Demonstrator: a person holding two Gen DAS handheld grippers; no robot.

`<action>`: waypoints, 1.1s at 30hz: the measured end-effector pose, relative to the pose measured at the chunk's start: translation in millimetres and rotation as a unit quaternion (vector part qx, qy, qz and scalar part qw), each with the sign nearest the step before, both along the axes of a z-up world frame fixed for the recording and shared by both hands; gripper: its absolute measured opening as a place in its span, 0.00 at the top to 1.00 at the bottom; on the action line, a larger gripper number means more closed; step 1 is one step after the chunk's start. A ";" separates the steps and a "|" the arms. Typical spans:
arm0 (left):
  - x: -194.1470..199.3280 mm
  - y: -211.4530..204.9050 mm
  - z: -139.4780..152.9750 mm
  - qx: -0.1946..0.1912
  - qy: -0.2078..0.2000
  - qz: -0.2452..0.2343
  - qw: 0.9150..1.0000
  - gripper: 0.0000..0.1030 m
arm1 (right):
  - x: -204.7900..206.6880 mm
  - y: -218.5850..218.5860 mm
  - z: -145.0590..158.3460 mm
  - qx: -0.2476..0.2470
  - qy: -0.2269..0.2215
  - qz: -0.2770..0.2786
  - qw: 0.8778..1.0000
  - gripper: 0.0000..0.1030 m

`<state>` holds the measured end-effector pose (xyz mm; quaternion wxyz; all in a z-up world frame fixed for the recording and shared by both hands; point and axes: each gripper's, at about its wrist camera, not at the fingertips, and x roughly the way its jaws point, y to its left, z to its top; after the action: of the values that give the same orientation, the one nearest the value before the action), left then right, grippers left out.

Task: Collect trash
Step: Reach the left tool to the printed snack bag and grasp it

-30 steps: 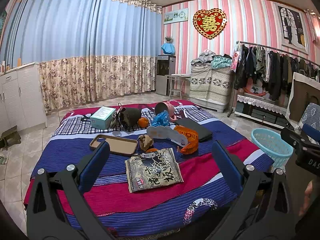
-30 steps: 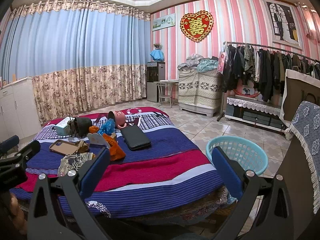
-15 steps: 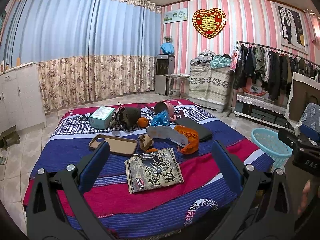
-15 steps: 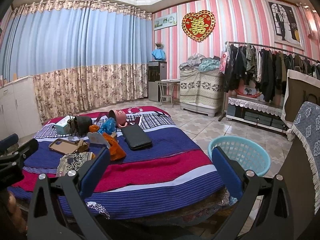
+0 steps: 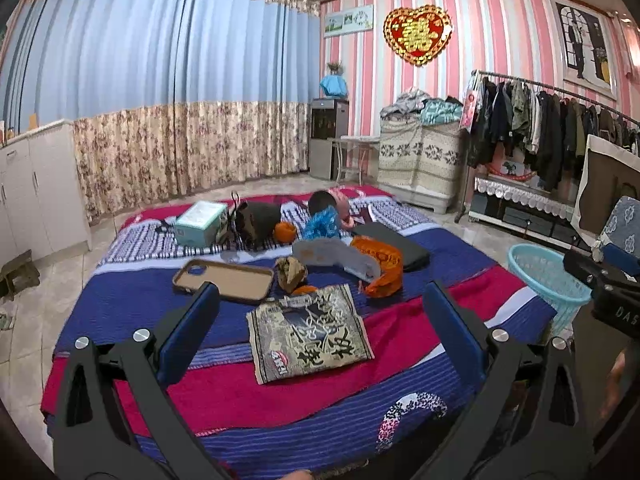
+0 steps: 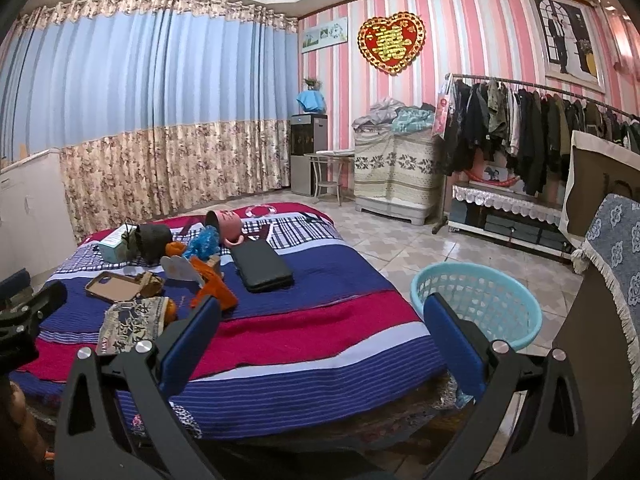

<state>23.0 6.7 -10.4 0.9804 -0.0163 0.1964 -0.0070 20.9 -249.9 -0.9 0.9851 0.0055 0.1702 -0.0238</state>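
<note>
Here the left tool (image 5: 320, 316) hangs with jaws wide and empty over the bed's near edge, lined up on the flat snack wrapper (image 5: 308, 332) lying closest, likely the easiest first pick. The right tool (image 6: 322, 328), equally wide and empty, faces the near right corner of the bed (image 6: 280, 344), beside which the blue basket (image 6: 476, 304) waits on the floor, well placed for drops. More scraps, an orange wrapper (image 5: 380, 268) among them, lie mid-bed.

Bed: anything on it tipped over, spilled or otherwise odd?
The pink cup lies on its side at the far end of the bed, with no spill visible. Wrappers lie among a phone case and a box.
</note>
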 end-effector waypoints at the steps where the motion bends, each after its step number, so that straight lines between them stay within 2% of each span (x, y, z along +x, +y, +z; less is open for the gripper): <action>1: 4.4 0.9 -3.6 -0.002 0.009 -0.001 1.000 0.05 | 1.8 -1.8 -1.9 0.001 0.003 -0.002 1.000 0.04; 7: 26.2 16.0 -32.4 -0.024 0.056 0.006 0.998 0.05 | 11.6 -13.4 -10.5 0.005 0.016 -0.016 1.000 0.04; 14: 55.7 34.6 -66.6 -0.004 0.098 0.039 0.994 0.05 | 23.4 -19.0 -22.2 -0.009 0.025 -0.045 0.999 0.04; 23: 92.8 56.8 -105.2 -0.020 0.176 0.061 0.982 0.05 | 41.6 -12.6 -35.7 -0.033 0.048 -0.044 0.997 0.04; 26: 100.0 61.2 -108.9 -0.046 0.183 0.042 0.981 0.05 | 44.2 -11.5 -39.2 -0.029 0.053 -0.040 0.997 0.04; 29: 105.8 58.1 -110.9 -0.046 0.190 0.028 0.980 0.05 | 49.7 -12.6 -44.3 -0.019 0.062 -0.036 0.997 0.04; 30: 108.1 56.9 -110.6 -0.048 0.192 0.020 0.980 0.07 | 51.0 -12.9 -45.8 -0.015 0.066 -0.035 0.997 0.04; 33: 109.5 49.4 -107.1 -0.052 0.196 -0.022 0.979 0.22 | 55.9 -12.5 -49.5 -0.001 0.077 -0.026 0.997 0.04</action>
<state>132.5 56.1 -117.5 0.9201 -0.0640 0.3849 -0.0358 76.8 -262.4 -50.4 0.9682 0.0066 0.2451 -0.0499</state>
